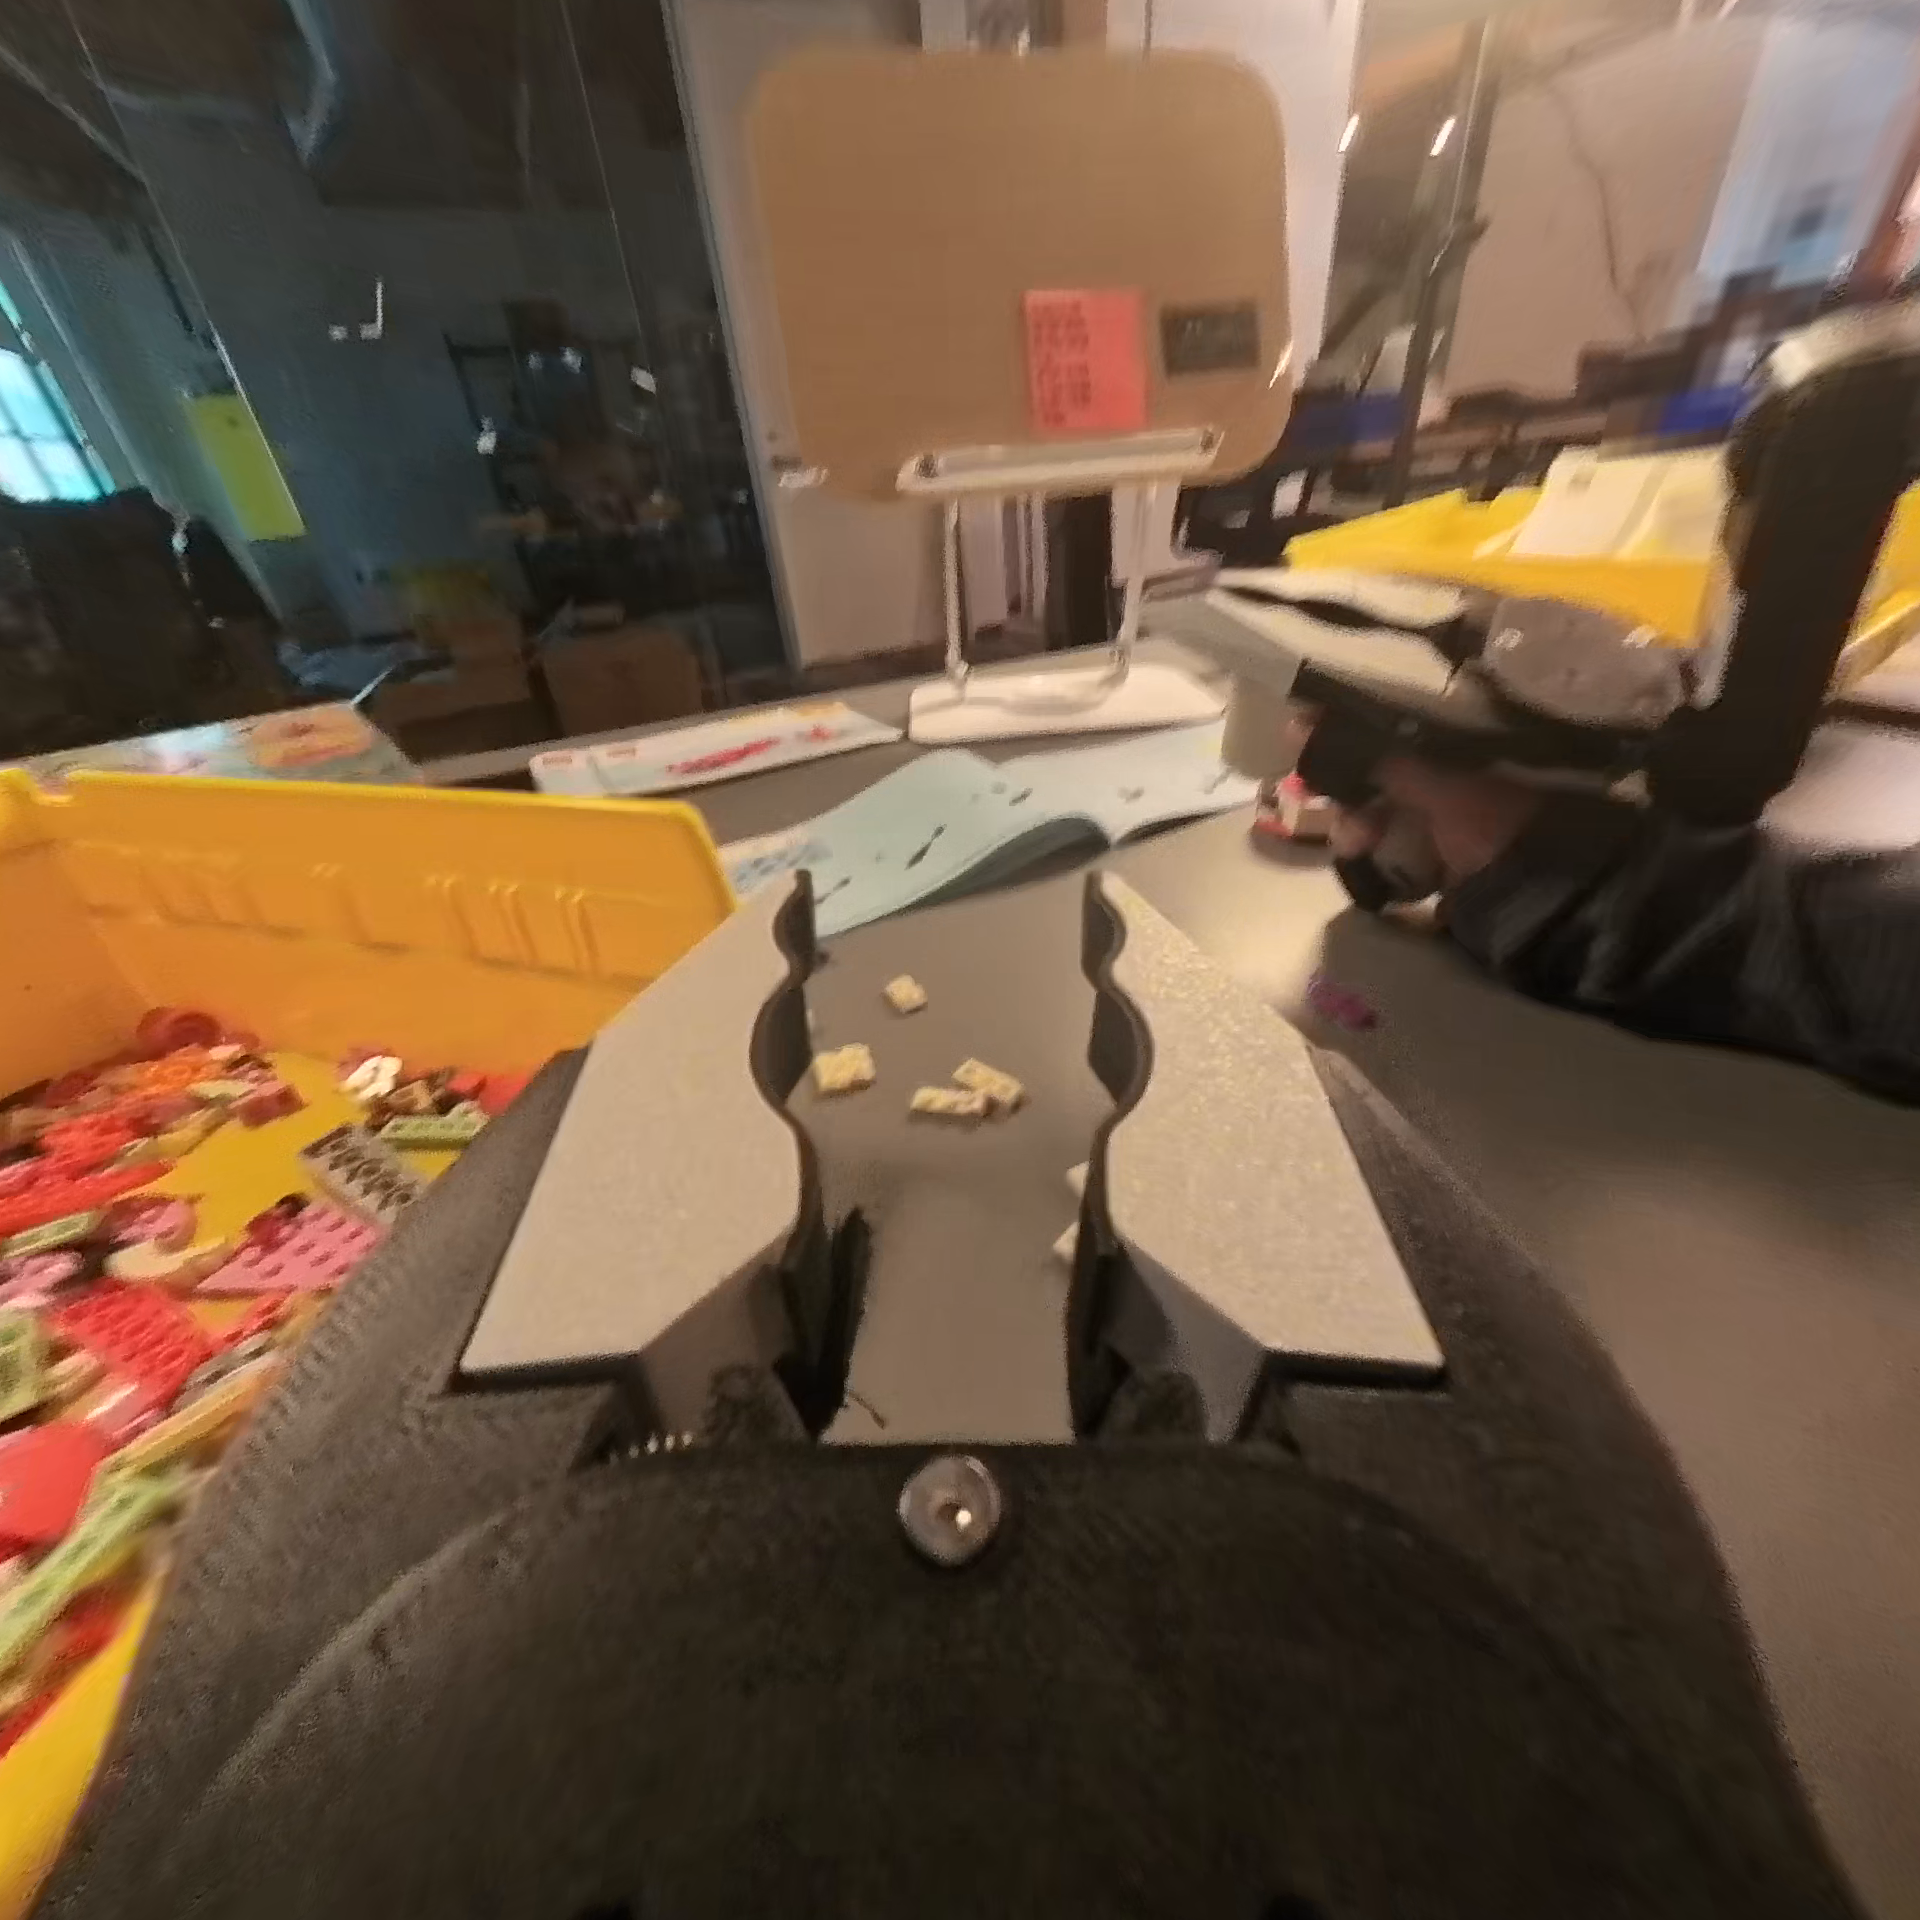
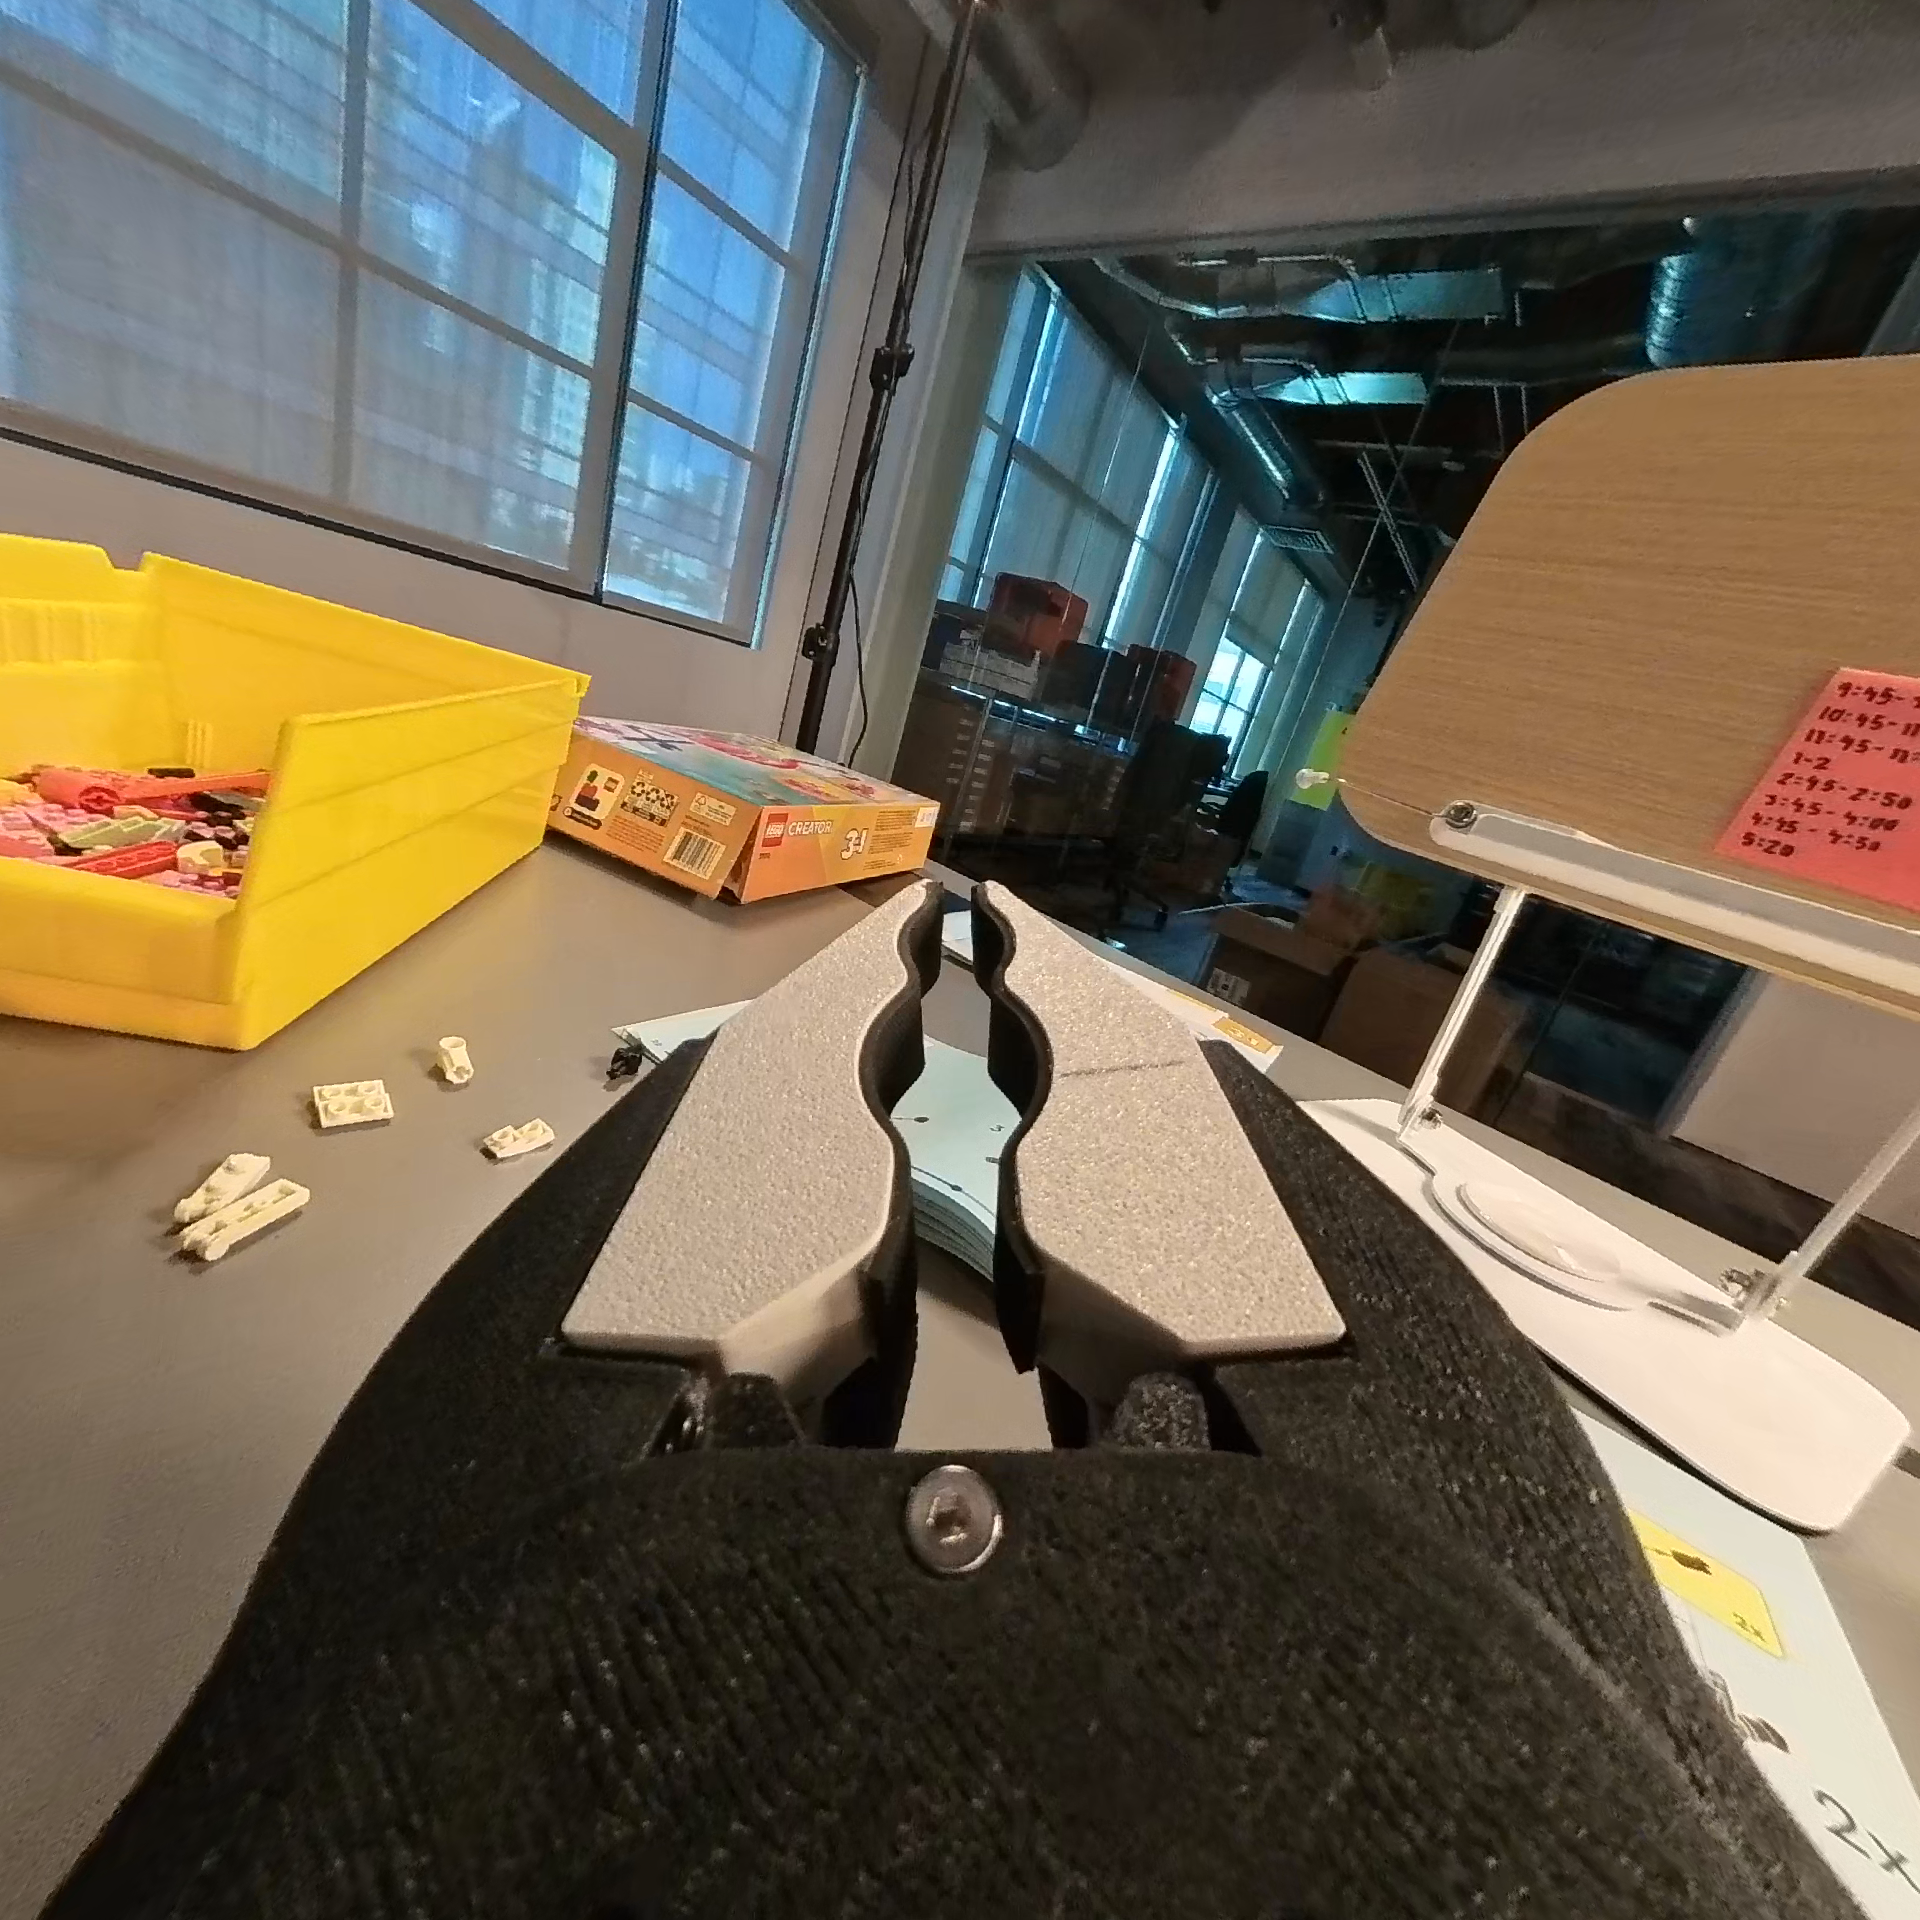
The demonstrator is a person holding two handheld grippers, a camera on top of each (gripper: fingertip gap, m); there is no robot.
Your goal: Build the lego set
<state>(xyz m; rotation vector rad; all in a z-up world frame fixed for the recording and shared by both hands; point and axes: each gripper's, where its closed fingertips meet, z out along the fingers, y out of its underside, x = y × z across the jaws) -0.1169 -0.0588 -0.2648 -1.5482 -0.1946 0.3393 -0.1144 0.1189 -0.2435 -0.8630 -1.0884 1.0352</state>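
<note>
Workroom with large grid windows and glass partitions; grey counter (image 2: pixel 468 997) carrying all items below.

- Your left hand-held gripper (image 1: pixel 945 925): jaws wide apart, nothing between the pads. It sits low over the counter, just right of the yellow bin. View is motion-blurred.
- Cream building-brick pieces (image 1: pixel 940 1081): a handful, loose on the counter, seen through the gap of your left hand-held gripper, lying below it and untouched. In the right wrist view the same kind of pieces lie scattered to the left of your right one.
- Yellow plastic bin (image 1: pixel 364 935): open-topped, holding a heap of red, pink, green and brown bricks (image 1: pixel 125 1247).
- Your right hand-held gripper (image 2: pixel 958 914): jaws narrow, a thin slit between the tips, nothing clamped. It points over the open booklet.
- Open instruction booklet (image 1: pixel 966 821): pale blue pages, flat on the counter, between both tools and the stand.
- Book stand (image 2: pixel 1621 665): wood-look board on a clear frame and white base, tilted, bearing a red sticky note (image 2: pixel 1839 779) with handwriting.
- Orange toy-brick box (image 2: pixel 748 810): lying flat beyond the bin, near the counter's far edge.
- Small black piece (image 2: pixel 621 1062): on the counter by the booklet's left edge.
- A person's sleeved arm (image 1: pixel 1683 935) rests on the counter in the left wrist view, under your right tool.
</note>
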